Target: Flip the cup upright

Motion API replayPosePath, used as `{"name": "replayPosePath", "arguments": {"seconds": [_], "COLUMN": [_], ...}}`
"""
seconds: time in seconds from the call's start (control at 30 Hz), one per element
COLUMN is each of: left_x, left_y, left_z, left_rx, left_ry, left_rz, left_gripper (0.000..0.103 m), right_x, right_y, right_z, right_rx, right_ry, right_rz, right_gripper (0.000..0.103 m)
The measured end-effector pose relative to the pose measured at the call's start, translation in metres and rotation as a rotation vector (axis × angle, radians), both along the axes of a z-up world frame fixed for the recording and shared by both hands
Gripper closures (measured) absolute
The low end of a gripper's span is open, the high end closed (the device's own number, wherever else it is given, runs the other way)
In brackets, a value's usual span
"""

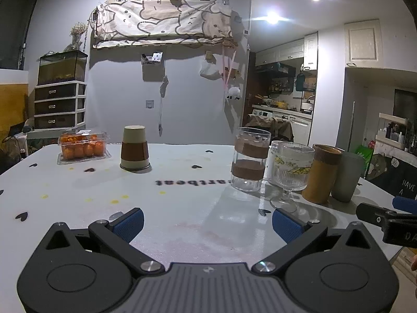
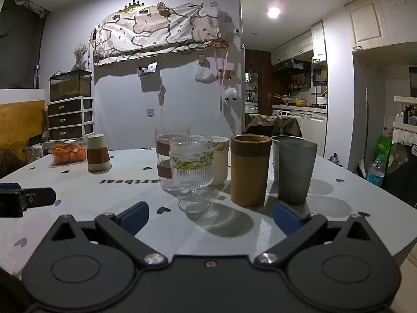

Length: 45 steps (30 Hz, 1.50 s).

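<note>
Currently the paper cup (image 1: 134,148) stands inverted on the table (image 1: 182,208), just right of the orange tray (image 1: 83,146). Left gripper (image 1: 207,224) and right gripper (image 2: 211,219) both spread, empty.

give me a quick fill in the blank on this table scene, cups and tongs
1. The paper cup with the brown sleeve stands ____ on the table, wide rim down.
2. The clear box beside that cup holds fruit coloured ____.
3. The left tongs and the right tongs are both ____, gripping nothing.
4. The ribbed glass nearest the right tongs stands on a ____.

Missing words: upside down; orange; open; stem
</note>
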<state>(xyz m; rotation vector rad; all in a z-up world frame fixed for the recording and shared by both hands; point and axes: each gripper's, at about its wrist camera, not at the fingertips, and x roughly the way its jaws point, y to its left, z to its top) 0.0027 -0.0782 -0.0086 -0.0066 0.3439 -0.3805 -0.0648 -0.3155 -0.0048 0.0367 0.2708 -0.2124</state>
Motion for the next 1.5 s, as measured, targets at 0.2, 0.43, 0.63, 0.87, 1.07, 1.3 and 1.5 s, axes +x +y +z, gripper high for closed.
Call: {"name": "replayPosePath", "arguments": {"seconds": [0.2,0.43,0.63,0.87,1.07,1.3,1.5], "left_x": [-0.001,-0.0016,-0.0011,-0.0011,-0.0009,-0.0006,-0.0004], "left_y": [0.0001,0.0012,-0.0007,-0.0001,0.001,0.0029,0.0029], "left_z": [0.0009,0.0019,0.0019,0.0025,0.0035,0.0047,0.0045], "left_rx": [0.005,0.013,0.015,0.015,0.02,0.023,0.024], "left_ry": [0.002,0.0,0.0,-0.001,-0.004,-0.005,-0.006], "left_rz": [0.003,0.003,0.004,0.004,0.004,0.005,0.004], "left_gripper": [0.0,0.0,0.0,0.0,0.0,0.0,0.0], "right_x": [-0.0002,-0.0003,-0.0001,0.0,0.0006,0.0003,0.0003], "right_y": [0.0018,0.0019,0.0019,0.0019,0.002,0.0024,0.0021], "right_z": [0.0005,0.0003,0.0003,0.0,-0.0001,-0.0001,-0.0001], "right_rx": [-0.008,-0.007,-0.007,-0.008,-0.007,-0.006,-0.006], "right_ry": [0.0,0.0,0.001,0.0,0.002,0.001,0.001], "right_rz": [0.005,0.006,0.007,0.008,0.009,0.009,0.009], "right_gripper": [0.001,0.001,0.001,0.001,0.001,0.001,0.001]}}
